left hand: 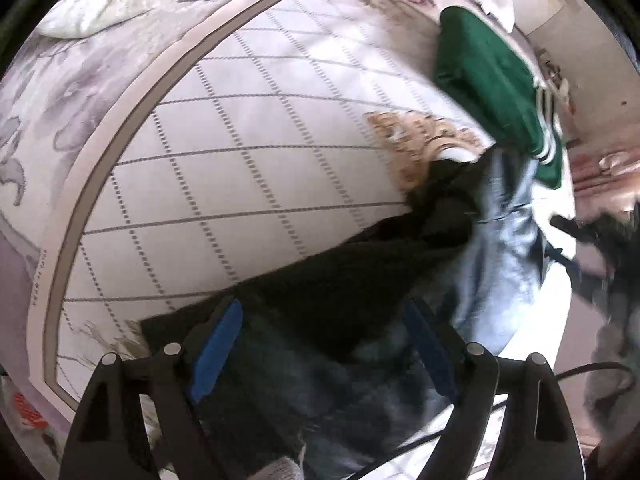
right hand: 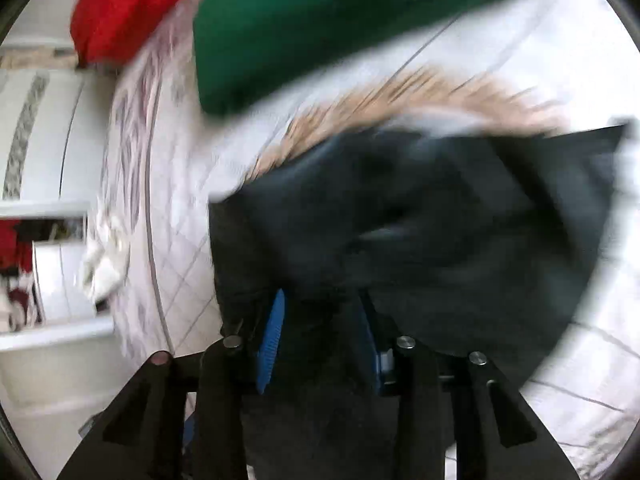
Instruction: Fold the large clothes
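A black garment lies stretched across the quilted bedspread, with light blue denim beside it. My left gripper hangs over the black cloth with its blue pads wide apart; cloth lies between them but is not pinched. In the right wrist view the black garment fills the middle, blurred. My right gripper has its blue pads close together with black cloth bunched between them.
A folded green garment with white stripes lies at the far right of the bed; it also shows in the right wrist view. A red item and a cream cloth lie near the bed's edge. A tan patterned patch shows.
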Motion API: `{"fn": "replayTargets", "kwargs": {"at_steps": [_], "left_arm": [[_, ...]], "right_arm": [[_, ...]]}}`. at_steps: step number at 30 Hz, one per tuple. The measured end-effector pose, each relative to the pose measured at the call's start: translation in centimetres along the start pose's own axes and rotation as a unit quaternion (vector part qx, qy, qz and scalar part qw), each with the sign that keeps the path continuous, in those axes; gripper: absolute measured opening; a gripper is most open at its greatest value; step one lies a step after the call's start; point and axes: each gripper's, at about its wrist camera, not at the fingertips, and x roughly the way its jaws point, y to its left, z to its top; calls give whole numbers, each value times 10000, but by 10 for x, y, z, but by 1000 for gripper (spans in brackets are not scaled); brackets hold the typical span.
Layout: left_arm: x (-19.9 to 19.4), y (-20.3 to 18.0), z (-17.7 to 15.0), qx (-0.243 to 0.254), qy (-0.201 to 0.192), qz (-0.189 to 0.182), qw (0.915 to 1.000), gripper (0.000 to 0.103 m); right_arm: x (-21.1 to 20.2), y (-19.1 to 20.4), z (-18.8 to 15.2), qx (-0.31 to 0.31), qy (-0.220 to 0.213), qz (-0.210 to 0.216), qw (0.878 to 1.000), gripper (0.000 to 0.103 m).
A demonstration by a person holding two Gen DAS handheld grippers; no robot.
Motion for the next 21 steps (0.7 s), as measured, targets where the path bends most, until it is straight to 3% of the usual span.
{"fn": "replayTargets", "kwargs": {"at_steps": [2,4,6,7,8,10,11,13,15,18,19,21], "left_arm": [[0,-9,-2,-10,-16,-2,10000,83],[5,-18,-6,33,15,33,10000,83],[10,-27,-9,85,72,70,9999,83],[11,-31,-10,125,64,91,9999,83],[14,-39,-8,199,34,161,9997,83],[13,-51,-11,420,-53,368,9984,83],[14,-54,-12,476,-64,433,9979,83],[16,-59,-16,554,-38,526,9971,83],[20,-63,-19,526,31,583,9969,83],[26,-69,-19,507,26,658,9965,83],[29,-71,-18,525,11,695,9962,83],[38,-75,-15,562,13,788,9953,83]], "right_arm": [[-22,-39,6,370,-398,-430,9976,83],[-12,-85,15,791,-347,-563,9947,85],[30,-128,23,1277,303,-213,9911,85],[43,-137,23,1399,452,9,9891,77],[49,-145,20,1464,312,234,9884,61],[34,-141,4,1386,-181,147,9901,26],[25,-143,-4,1521,-323,145,9877,17],[-3,-165,-39,2285,-414,106,9726,17],[-8,-187,-69,2725,-87,61,9621,17],[-18,-217,-105,3029,836,-169,9492,41],[-31,-224,-115,3023,1012,-371,9471,44],[-60,-221,-122,2734,870,-669,9556,44]]}}
